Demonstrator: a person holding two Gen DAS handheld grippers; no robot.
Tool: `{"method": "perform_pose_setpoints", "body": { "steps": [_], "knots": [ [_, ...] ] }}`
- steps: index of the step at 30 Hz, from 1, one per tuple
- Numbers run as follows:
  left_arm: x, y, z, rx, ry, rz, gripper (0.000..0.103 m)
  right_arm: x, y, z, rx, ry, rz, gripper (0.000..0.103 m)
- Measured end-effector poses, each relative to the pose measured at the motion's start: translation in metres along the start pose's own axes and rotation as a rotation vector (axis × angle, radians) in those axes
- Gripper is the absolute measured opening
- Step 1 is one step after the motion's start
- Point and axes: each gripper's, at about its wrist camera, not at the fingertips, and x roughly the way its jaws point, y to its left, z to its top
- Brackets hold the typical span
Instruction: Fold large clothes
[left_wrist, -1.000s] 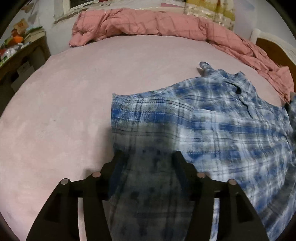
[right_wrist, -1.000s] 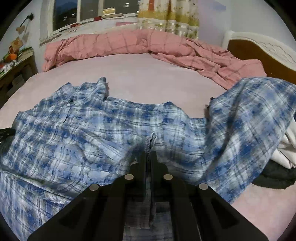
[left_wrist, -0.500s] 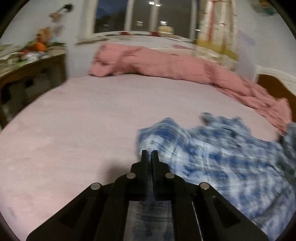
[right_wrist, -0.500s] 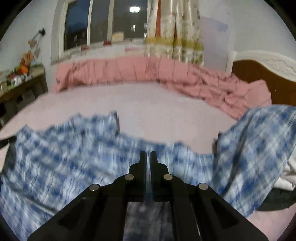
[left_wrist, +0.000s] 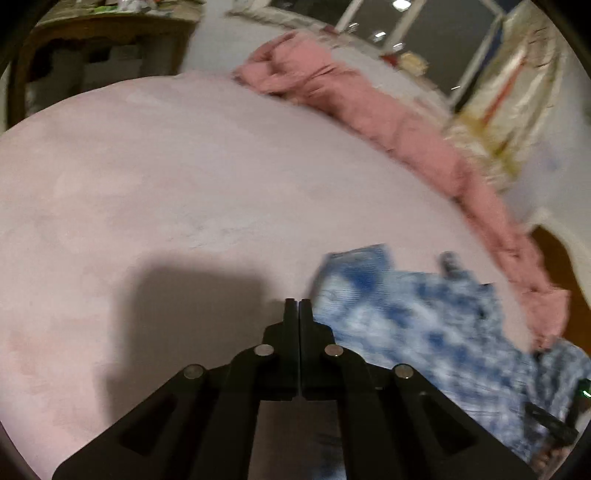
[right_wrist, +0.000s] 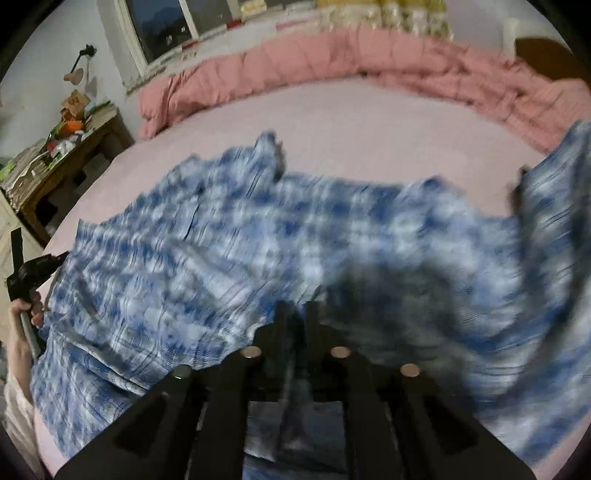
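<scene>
**Folding the big plaid shirt without bunching it**

Spreading across the pink bed (right_wrist: 332, 122), the plaid shirt (right_wrist: 229, 236) needs flat landing. Right claw (right_wrist: 294, 314) is opening, fabric between its jaws; left claw (left_wrist: 298, 306) sits clenched, apparently empty.

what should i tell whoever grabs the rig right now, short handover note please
Left gripper: shut. No cloth shows between its tips; it points at the bare pink bed, with the shirt edge just to its right.
Right gripper: opening, with blue plaid cloth between the fingers, so the hold is being let go.
Shirt: blue plaid, spread across the bed, rumpled, one part raised at the right. Pink quilt is bunched along the far side.
Done: shirt is laid out on the bed; the pictures are blurred and show no finished fold.
Left: flatten it, fold the sides and sleeves in, then fold it over.
</scene>
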Motion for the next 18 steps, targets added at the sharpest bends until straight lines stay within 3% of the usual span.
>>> {"method": "perform_pose_setpoints", "body": {
  "steps": [1,2,4,7,9,10,11,12,13,18],
  "knots": [
    [-0.006,-0.006,0.001,0.026,-0.031,-0.017,0.009,0.003,0.001,-0.001,0.006,0.0,0.002,0.05],
    [-0.012,-0.013,0.001,0.058,-0.056,-0.044,0.03,0.004,0.004,-0.002,0.01,-0.011,0.007,0.059],
    [-0.019,-0.029,0.003,0.124,-0.093,-0.063,0.056,0.008,0.007,-0.003,0.009,0.011,-0.036,0.059],
    [-0.01,-0.048,0.004,0.221,-0.071,-0.019,0.062,0.009,0.005,-0.004,0.046,0.004,-0.12,0.061],
    [0.008,-0.052,0.001,0.253,-0.007,0.025,0.062,0.007,0.004,-0.005,0.038,-0.023,-0.126,0.061],
    [0.016,-0.053,0.0,0.262,0.022,0.041,0.061,0.008,0.004,-0.004,0.025,-0.013,-0.109,0.055],
    [0.023,-0.052,-0.001,0.261,0.052,0.059,0.039,0.012,0.005,-0.004,0.001,0.004,-0.081,0.03],
    [0.029,-0.047,-0.005,0.242,0.078,0.093,0.017,0.012,0.006,-0.003,-0.017,0.009,-0.081,0.016],
    [0.036,-0.043,-0.006,0.219,0.103,0.11,0.003,0.011,0.008,-0.003,-0.034,0.004,-0.091,0.006],
    [0.013,-0.034,-0.003,0.156,-0.005,0.008,0.002,-0.021,0.042,0.015,-0.18,-0.172,-0.216,0.005]
  ]
}}
